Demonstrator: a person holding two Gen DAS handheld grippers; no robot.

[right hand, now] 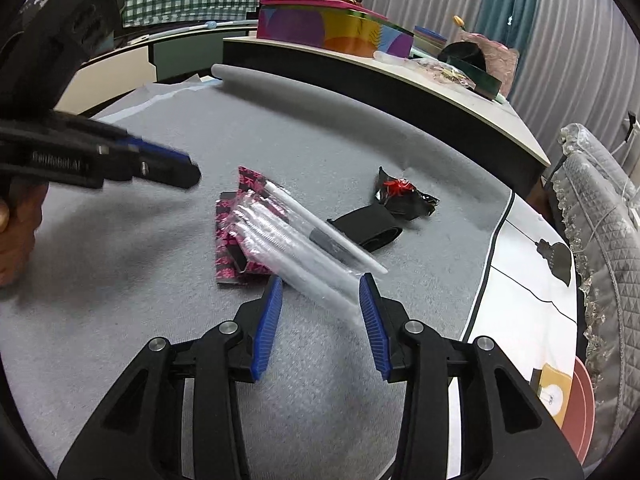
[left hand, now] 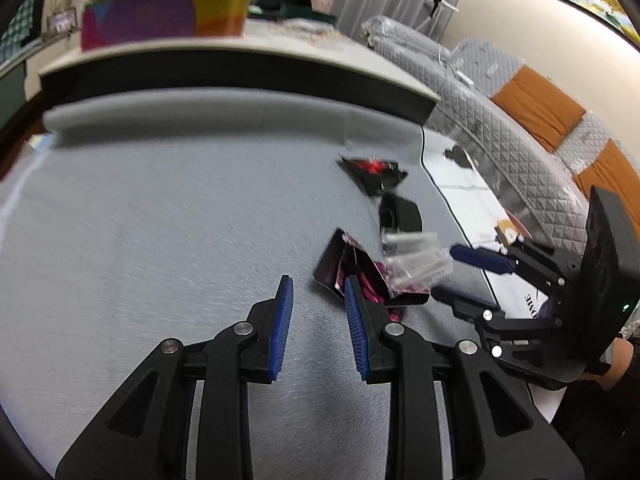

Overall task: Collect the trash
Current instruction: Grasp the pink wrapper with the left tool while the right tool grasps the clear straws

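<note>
On the grey mat (left hand: 160,220) lies a pink-and-black patterned wrapper (right hand: 228,240), and a clear plastic pack of white tubes (right hand: 288,232) rests across it. Behind them are a black band (right hand: 372,228) and a crumpled black-and-red wrapper (right hand: 404,196). My right gripper (right hand: 320,280) is open, with the near end of the clear pack between its fingers; I see no pad pressing on it. My left gripper (left hand: 318,282) is open and empty. Its right fingertip stands at the near edge of the patterned wrapper (left hand: 344,268). It also shows from the side, the left gripper (right hand: 188,168).
A grey foam roll (left hand: 200,112) bounds the mat's far edge below a raised shelf holding a colourful box (right hand: 332,28). A white tablecloth (right hand: 528,300) and quilted chair covers with orange cushions (left hand: 536,108) lie to the right. A hand (right hand: 16,232) grips the left tool.
</note>
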